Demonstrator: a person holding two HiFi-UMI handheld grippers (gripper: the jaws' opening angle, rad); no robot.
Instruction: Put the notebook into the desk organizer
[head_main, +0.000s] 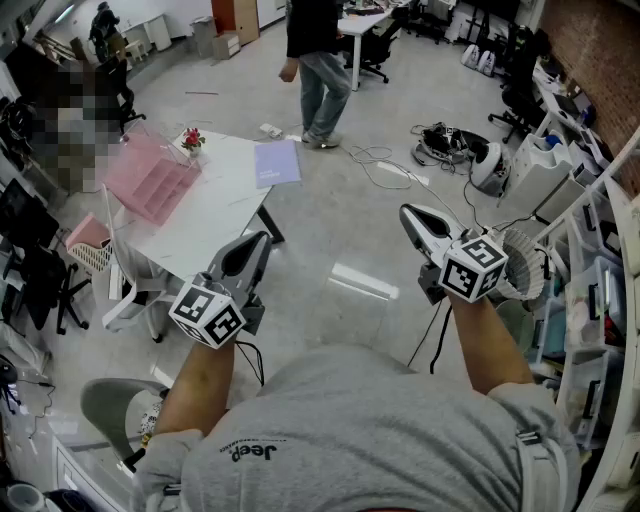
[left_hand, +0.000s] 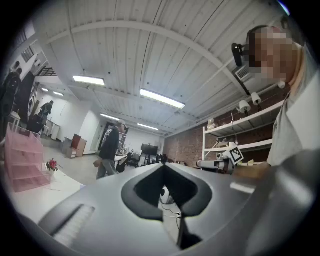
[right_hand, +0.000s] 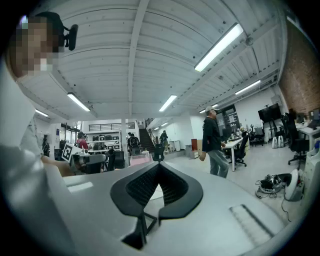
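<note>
On the table the notebook lies lengthwise away; left tongs and right tongs clenched empty.

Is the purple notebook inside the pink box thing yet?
No, it is out. The notebook lies flat on the white table, apart from the pink organizer.

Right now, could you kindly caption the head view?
Left gripper and right gripper, shut and empty, short of the table bearing notebook and organizer.
</note>
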